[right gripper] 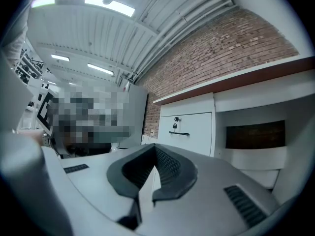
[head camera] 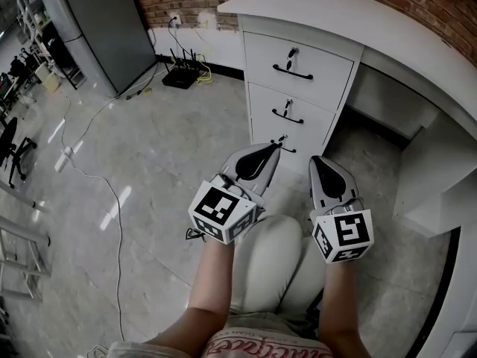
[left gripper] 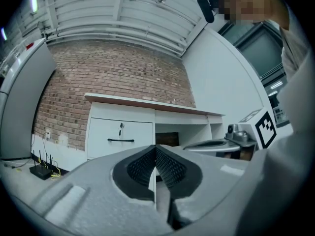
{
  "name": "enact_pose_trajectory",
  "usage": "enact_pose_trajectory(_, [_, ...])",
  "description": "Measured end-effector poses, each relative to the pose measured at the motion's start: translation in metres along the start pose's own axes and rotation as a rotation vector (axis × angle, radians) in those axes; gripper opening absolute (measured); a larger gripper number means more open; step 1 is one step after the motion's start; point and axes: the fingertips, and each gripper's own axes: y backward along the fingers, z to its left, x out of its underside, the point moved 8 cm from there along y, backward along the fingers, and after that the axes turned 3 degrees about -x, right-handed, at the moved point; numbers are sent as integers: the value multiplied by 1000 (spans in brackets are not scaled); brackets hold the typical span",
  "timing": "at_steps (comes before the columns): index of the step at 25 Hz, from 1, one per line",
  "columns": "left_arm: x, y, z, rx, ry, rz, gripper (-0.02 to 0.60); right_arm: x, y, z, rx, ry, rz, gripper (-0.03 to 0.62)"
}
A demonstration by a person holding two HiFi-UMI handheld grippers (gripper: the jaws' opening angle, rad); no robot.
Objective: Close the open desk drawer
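Note:
The white desk [head camera: 320, 2] has a stack of three drawers with black handles: top [head camera: 298, 60], middle [head camera: 291, 109] and bottom [head camera: 294, 142]. All three fronts look flush in the head view. My left gripper [head camera: 276, 149] is shut and empty, its tip close in front of the bottom drawer's handle. Just to its right, my right gripper [head camera: 319, 160] is also shut and empty. In the left gripper view the shut left gripper [left gripper: 155, 149] points level at the top drawer [left gripper: 120, 134]. The right gripper view shows the right gripper [right gripper: 155, 149] with the drawer [right gripper: 189, 129] beyond.
A black router [head camera: 181, 75] and cables [head camera: 97, 177] lie on the tiled floor to the left. A grey cabinet [head camera: 104, 21] stands at the back left. The desk's kneehole [head camera: 387, 103] opens to the right of the drawers. The person's knee [head camera: 272, 263] is below the grippers.

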Motion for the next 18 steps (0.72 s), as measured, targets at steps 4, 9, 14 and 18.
enact_pose_trajectory(4, [-3, 1, 0, -18, 10, -10, 8, -2, 3, 3, -4, -3, -5, 11])
enact_pose_trajectory(9, [-2, -4, -6, -10, -4, -9, 8, -4, 2, 2, 13, 17, 3, 11])
enact_pose_trajectory(14, [-2, -6, -10, -9, -22, -4, 8, -5, 2, 1, 26, 16, -3, 11])
enact_pose_trajectory(18, [-3, -6, -9, -17, -15, -11, 8, -7, 2, 2, 21, 21, -20, 11])
